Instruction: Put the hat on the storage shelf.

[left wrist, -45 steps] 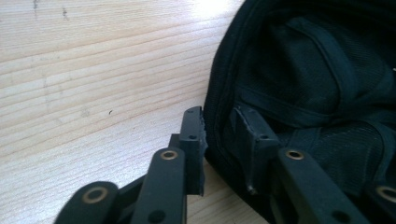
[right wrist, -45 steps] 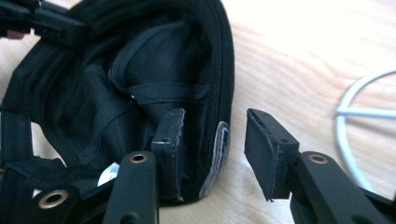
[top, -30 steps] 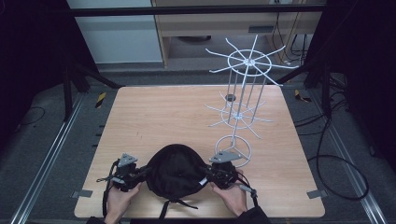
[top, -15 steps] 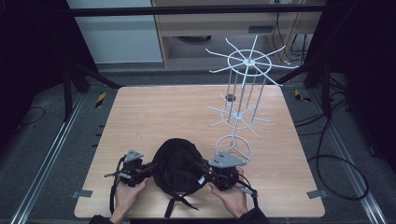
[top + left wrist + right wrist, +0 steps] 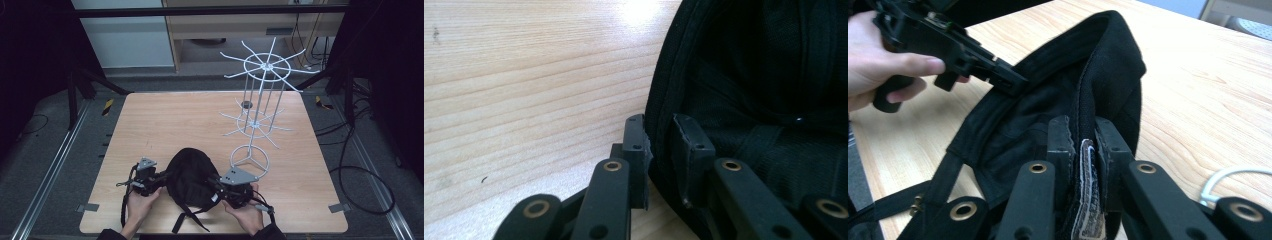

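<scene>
At the near edge of the light wooden table [image 5: 200, 120], your left tongs [image 5: 659, 145] clamp the left rim of the black fabric cap [image 5: 192, 177]. Your right tongs [image 5: 1083, 145] pinch its opposite edge at a sewn label. The cap hangs spread between both. Beyond, to the right, stands a white wire spoked display rack [image 5: 260, 95].

Overhead camera; two close claw-mounted views, shared cap [image 5: 190, 175].
</scene>
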Action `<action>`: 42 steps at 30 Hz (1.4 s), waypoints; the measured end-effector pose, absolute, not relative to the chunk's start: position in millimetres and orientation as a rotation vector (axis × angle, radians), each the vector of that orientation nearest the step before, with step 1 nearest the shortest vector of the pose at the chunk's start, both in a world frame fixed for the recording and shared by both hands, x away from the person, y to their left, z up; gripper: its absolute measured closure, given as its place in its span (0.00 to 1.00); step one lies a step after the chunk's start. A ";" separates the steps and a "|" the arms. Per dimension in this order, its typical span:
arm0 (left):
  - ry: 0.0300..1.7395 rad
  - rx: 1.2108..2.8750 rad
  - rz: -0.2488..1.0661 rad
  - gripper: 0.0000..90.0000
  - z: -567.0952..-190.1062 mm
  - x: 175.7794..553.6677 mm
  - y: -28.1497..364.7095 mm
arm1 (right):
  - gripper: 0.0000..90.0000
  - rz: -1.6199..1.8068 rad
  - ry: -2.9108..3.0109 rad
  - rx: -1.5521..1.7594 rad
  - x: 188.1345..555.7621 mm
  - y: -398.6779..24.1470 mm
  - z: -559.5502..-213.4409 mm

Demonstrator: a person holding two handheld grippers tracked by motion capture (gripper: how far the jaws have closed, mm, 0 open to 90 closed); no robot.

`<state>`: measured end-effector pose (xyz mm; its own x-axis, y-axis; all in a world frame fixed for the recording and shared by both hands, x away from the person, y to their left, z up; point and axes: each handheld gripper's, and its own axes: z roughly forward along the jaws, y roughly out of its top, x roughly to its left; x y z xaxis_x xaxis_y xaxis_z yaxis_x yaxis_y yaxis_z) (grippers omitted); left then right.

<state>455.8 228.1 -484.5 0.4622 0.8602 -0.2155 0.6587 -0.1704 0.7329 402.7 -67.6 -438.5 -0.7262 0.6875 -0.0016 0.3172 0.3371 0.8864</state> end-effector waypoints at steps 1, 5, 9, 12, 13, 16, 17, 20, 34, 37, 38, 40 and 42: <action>1.273 1.910 0.312 0.83 -483.7 455.3 229.0 | 0.89 1.341 2.226 0.897 402.8 -68.5 -438.7; 1.265 1.898 0.314 0.77 -477.5 451.3 234.1 | 0.90 1.321 2.211 0.923 403.6 -71.8 -439.6; 1.242 1.867 0.333 0.71 -462.7 442.3 240.8 | 0.90 1.303 2.194 0.949 404.8 -75.0 -439.4; 1.205 1.843 0.332 0.68 -450.8 432.8 242.1 | 0.90 1.298 2.194 0.956 405.1 -75.4 -440.0; 1.189 1.838 0.329 0.68 -447.1 430.3 240.8 | 0.90 1.297 2.194 0.956 404.6 -74.9 -440.0; 1.141 1.820 0.317 0.65 -437.3 426.2 233.8 | 0.90 1.302 2.201 0.937 403.3 -73.5 -440.5; 1.125 1.817 0.311 0.63 -434.7 425.2 230.8 | 0.89 1.305 2.201 0.933 402.7 -73.1 -440.8; 1.089 1.808 0.289 0.57 -428.2 423.7 221.0 | 0.88 1.318 2.213 0.919 401.7 -72.3 -442.0; 1.022 1.774 0.217 0.45 -410.0 426.8 177.2 | 0.85 1.340 2.247 0.873 397.2 -65.7 -445.4; 1.036 1.771 0.219 0.43 -410.4 428.6 170.6 | 0.85 1.344 2.251 0.866 396.3 -64.0 -445.8; 1.039 1.775 0.218 0.42 -410.6 429.3 168.1 | 0.85 1.346 2.251 0.860 396.1 -63.4 -446.0; 1.048 1.780 0.223 0.41 -411.1 430.2 162.8 | 0.85 1.353 2.256 0.850 395.7 -61.7 -446.5; 1.056 1.784 0.226 0.39 -412.2 431.3 157.9 | 0.85 1.357 2.262 0.836 394.7 -60.1 -446.8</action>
<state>431.3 157.9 -412.2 0.6001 0.7406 -0.3024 0.5517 -0.1094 0.8268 394.7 -60.1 -446.8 -0.7544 0.6563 -0.0128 0.2975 0.3592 0.8846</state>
